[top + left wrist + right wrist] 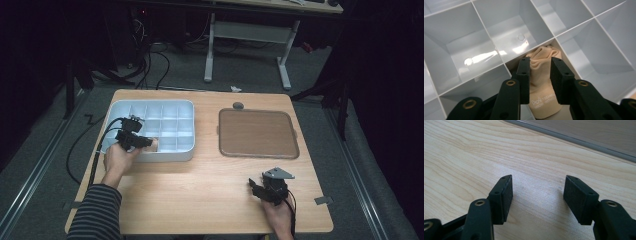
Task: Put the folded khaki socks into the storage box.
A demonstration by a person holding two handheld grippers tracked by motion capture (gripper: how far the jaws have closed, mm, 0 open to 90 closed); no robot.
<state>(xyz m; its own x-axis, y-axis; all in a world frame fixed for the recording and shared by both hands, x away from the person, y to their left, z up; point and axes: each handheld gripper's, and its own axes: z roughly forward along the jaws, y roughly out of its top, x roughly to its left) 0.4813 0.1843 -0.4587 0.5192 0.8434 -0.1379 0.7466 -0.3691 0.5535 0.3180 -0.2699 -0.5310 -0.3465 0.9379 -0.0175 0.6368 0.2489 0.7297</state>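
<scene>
High view: a wooden table [200,195] carries a pale blue divided tray [187,107] at about ten o'clock from its middle and a flat brown tray [257,134] at about two o'clock. The left gripper [148,142] reaches over the near edge of the divided tray, its tips at a compartment in the front row, where a bit of beige cloth [154,144] shows. The right gripper [256,189] rests low over the bare wood at about five o'clock, well apart from both trays.

Left gripper view: the left gripper [540,62] points down into one compartment of the divided tray [484,53]. The beige cloth [541,82], bunched and printed with small white lettering, lies in that compartment and runs up between the jaws. The jaws flank it closely; I cannot tell whether the pads press on it.

Right gripper view: the right gripper [537,187] has its jaws spread wide with only table [474,152] between them. The brown tray's edge [584,142] crosses at one o'clock.
</scene>
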